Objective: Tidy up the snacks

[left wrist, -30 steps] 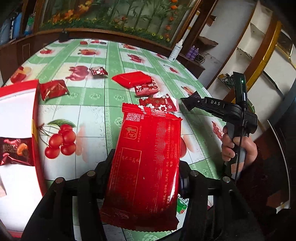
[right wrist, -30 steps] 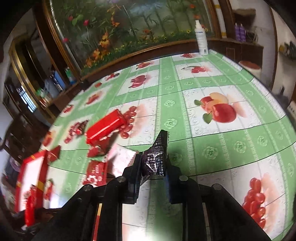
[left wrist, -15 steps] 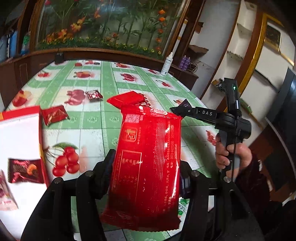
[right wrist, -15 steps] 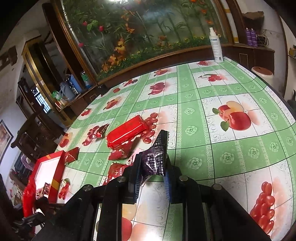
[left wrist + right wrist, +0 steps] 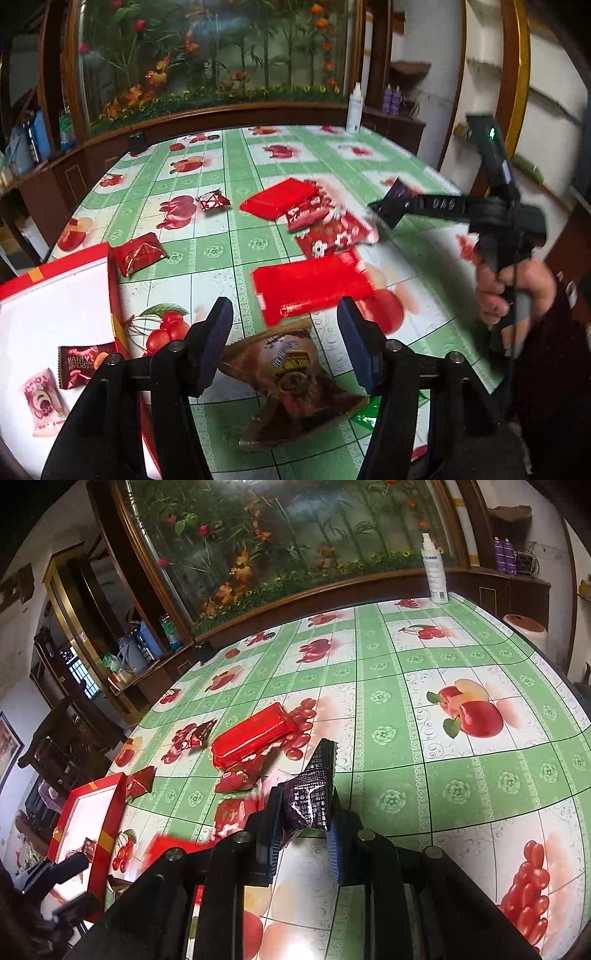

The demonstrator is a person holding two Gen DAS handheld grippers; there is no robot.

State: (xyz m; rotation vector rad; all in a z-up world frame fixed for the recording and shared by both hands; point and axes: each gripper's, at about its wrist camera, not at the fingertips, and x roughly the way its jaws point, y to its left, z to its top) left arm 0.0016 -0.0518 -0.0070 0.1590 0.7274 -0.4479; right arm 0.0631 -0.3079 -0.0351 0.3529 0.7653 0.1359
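Red packet (image 5: 314, 284) dropped from left tool (image 5: 284, 332), now gaping; right tool (image 5: 303, 812) level, pinching purple packet (image 5: 310, 794).

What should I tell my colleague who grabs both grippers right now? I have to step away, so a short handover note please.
Left gripper: open, holding nothing; a large red packet lies blurred on the table just ahead of it.
Right gripper: shut on a dark purple packet, held above the tablecloth.
Red tray at the left: two small packets already inside, a brown one and a pink one.
Left to sort: the purple packet, the large red one, a brown bag under the left gripper, and the other red packets mid-table.
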